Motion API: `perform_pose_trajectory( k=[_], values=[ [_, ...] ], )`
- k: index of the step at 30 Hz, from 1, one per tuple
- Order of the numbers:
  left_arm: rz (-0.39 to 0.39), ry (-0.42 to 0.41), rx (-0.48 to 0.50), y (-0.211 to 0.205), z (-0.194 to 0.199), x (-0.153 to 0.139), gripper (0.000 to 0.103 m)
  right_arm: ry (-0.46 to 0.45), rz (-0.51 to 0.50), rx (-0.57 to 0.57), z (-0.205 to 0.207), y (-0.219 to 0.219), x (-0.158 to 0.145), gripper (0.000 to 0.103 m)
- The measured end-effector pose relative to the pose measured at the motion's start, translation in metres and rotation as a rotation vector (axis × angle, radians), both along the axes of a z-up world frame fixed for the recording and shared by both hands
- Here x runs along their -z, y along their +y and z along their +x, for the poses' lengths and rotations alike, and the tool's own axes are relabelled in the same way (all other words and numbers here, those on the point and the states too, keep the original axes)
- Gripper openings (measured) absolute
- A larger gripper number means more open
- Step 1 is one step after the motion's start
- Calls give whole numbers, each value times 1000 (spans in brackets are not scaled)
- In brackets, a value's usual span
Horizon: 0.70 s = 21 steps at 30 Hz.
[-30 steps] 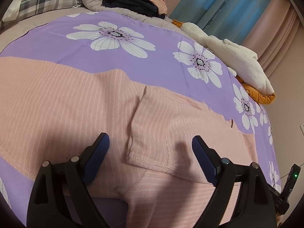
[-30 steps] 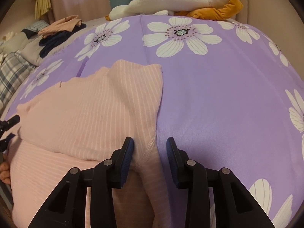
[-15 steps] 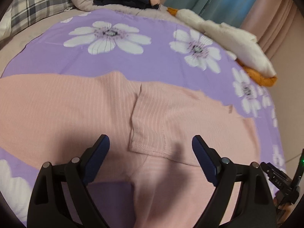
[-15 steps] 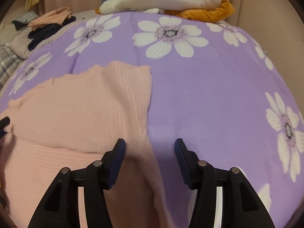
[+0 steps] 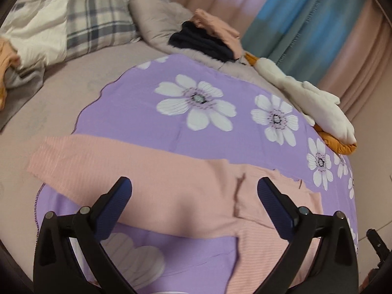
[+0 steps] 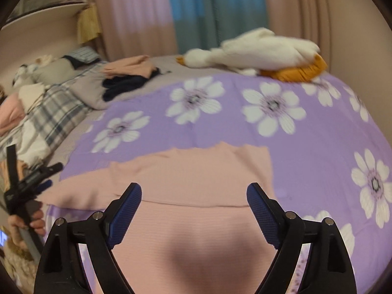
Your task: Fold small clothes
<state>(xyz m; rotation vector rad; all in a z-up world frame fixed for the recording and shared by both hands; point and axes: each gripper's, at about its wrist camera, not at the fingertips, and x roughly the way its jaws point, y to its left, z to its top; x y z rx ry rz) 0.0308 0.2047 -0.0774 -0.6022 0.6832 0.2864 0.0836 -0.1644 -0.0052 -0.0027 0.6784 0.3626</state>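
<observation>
- The pink ribbed top (image 5: pixel 171 186) lies flat on the purple flowered sheet (image 5: pixel 152 90) on the bed; one sleeve is folded in across the body, the other (image 5: pixel 80 152) stretches out sideways past the sheet's edge
- The left claw (image 5: pixel 194 197) is spread wide above the top with nothing between its pads; the right claw (image 6: pixel 193 202) is equally wide and empty, over the body of the garment
- Risk, as I judge it: the fabric is thin and lies flat, so a pad coming down on it could pinch the sheet together with the top; lifting both would drag the sheet and spoil the fold already made
- Second risk: the folded-in sleeve sits loose with nothing holding it; pulling the outstretched sleeve over too quickly could tug the body and slide that fold open
- Third: both claws work close over one small garment; the left claw's handle (image 6: pixel 27 183) already shows at the edge of the right view, so a crossing reach could knock them together
- Only the left view shows the outstretched sleeve in full and the seam where the folded sleeve ends; only the right view shows the straight far edge of the fold (image 6: pixel 267 169), the person's hand (image 6: pixel 29 223) on the left tool, and the plush duck (image 6: pixel 254 51) head-on
- Both views are blurred; fine wrinkles cannot be judged
</observation>
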Motion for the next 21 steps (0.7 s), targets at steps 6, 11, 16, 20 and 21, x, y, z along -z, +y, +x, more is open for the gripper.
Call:
perform_pose_trajectory(
  k=[6,11,16,20,21],
  values=[
    [-99,56,-34,20,-7,29,102,-25,-25,-16,-9,36,1,87],
    [-142,51,-40,31,-14,32,102,10,-15,-18,-9,54,15,87],
    [-206,70,-69,43,-19,40,101,48,-22,29,-5,63,33,87],
    [-237,85,-77,51,-22,42,102,93,-11,39,-3,66,46,87],
    [-248,87,-75,52,-23,43,102,100,-15,45,-3,67,49,87]
  ],
)
